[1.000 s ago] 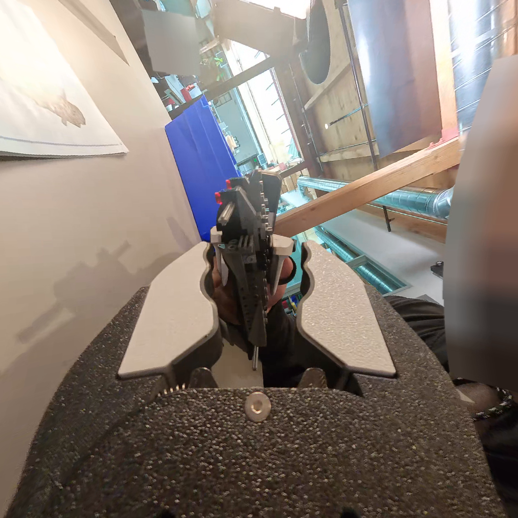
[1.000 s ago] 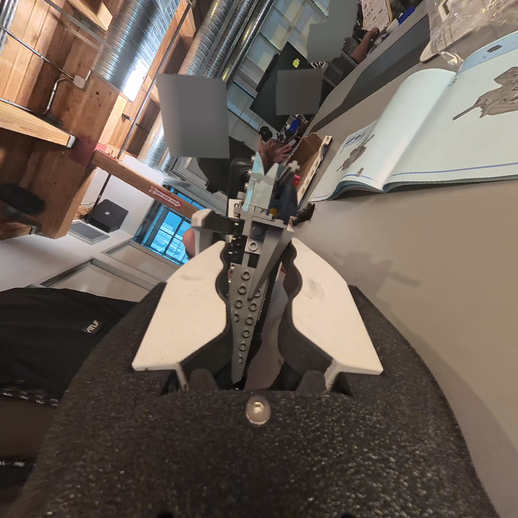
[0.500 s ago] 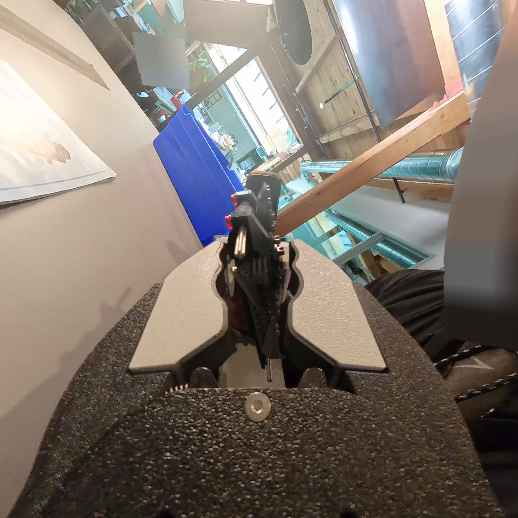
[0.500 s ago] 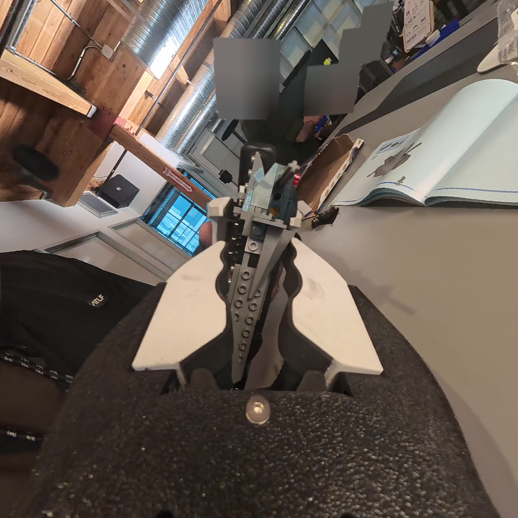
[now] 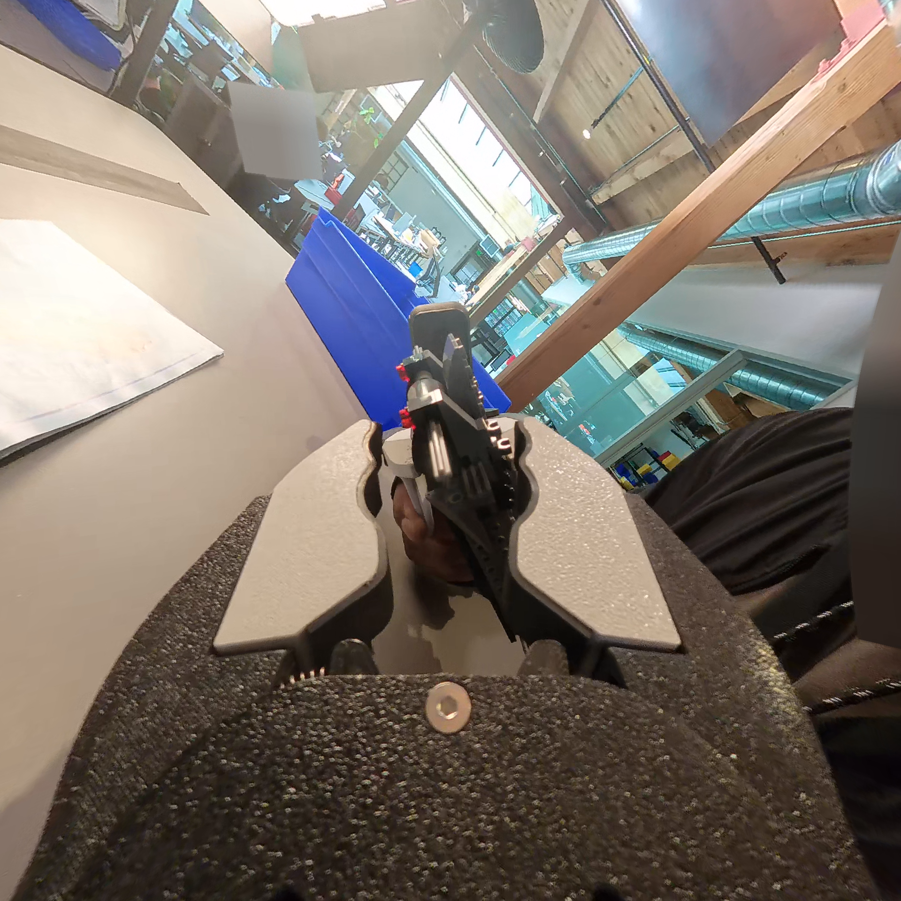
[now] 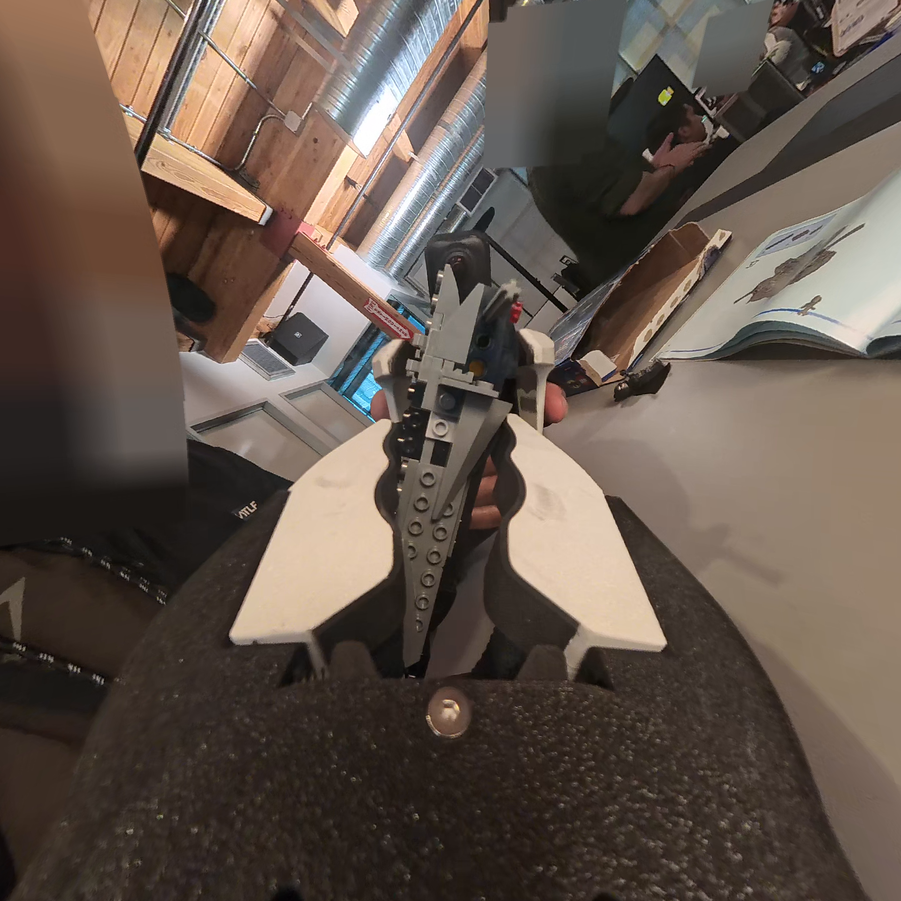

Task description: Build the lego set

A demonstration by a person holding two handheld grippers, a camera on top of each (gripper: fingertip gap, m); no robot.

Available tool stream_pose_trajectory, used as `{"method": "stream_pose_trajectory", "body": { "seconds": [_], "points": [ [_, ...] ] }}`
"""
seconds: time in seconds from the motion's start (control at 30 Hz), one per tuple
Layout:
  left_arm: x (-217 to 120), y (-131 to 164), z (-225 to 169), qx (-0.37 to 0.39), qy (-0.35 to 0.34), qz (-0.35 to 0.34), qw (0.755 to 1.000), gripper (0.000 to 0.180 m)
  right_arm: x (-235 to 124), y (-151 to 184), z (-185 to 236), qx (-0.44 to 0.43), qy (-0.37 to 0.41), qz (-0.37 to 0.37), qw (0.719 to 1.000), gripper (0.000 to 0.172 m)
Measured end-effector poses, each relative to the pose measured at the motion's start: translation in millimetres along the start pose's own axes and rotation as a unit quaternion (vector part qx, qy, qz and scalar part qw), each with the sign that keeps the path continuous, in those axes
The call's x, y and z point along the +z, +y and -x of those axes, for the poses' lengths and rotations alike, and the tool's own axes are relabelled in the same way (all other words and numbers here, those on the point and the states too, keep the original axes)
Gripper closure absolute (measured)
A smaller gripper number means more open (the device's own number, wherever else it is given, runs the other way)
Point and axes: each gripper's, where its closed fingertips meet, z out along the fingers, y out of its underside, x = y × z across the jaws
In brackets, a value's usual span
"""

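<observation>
Clamping from both sides, the right gripper (image 6: 447, 429) has its two white, grainy plastic fingers (image 6: 341, 526) closed on a long wedge-shaped model of grey and dark plastic bricks (image 6: 429, 487). The model's studded flat plates narrow to a sharp point near the gripper's coarse black foam body. Its wide end, with a dark blue round part and small red pieces, stands out past the fingertips.

In the left wrist view the same model (image 5: 458, 439) appears darker, with a row of studs along its right edge. The left gripper (image 5: 447, 429) is apart. Its right pad lies close against the studded edge, but between its left pad (image 5: 317, 512) and the model there is a clear gap. In this gap one white curved fingertip of the right gripper shows. A hand (image 5: 429, 536) is seen behind the model.

The model is held in the air beside a smooth grey table (image 6: 731, 487). On this table lie an open pale-blue paper booklet (image 6: 804, 302), an opened brown cardboard box (image 6: 658, 287) and a small dark brick piece (image 6: 641, 378). A glossy blue plastic bin (image 5: 351, 312) stands farther off.
</observation>
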Motion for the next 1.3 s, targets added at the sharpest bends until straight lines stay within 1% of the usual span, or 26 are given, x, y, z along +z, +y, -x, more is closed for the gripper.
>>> {"method": "stream_pose_trajectory", "body": {
  "seconds": [0.2, 0.33, 0.67, 1.0, 1.3],
  "points": [
    [-2.8, -1.9, -2.2, 0.011, -0.009, 0.000, 1.000, 0.128, 1.4, -0.5, 2.9, -0.013, -0.010, -0.007, 1.000, 0.136],
    [-1.6, -1.3, -1.6, 0.027, -0.028, 0.003, 0.999, 0.128, -0.2, -2.7, 1.8, -0.020, -0.005, -0.012, 1.000, 0.136],
    [1.8, 0.7, 0.2, 0.074, -0.068, 0.008, 0.995, 0.133, -2.9, -5.4, 0.3, -0.009, -0.008, -0.020, 1.000, 0.136],
    [0.2, 3.8, 4.5, 0.050, -0.075, 0.015, 0.996, 0.135, -3.7, -6.8, -3.9, -0.037, 0.020, -0.019, 0.999, 0.136],
    [1.4, 4.8, 4.8, 0.020, -0.053, 0.011, 0.998, 0.139, -5.0, -7.0, -6.6, -0.068, 0.048, -0.010, 0.996, 0.136]
  ]
}}
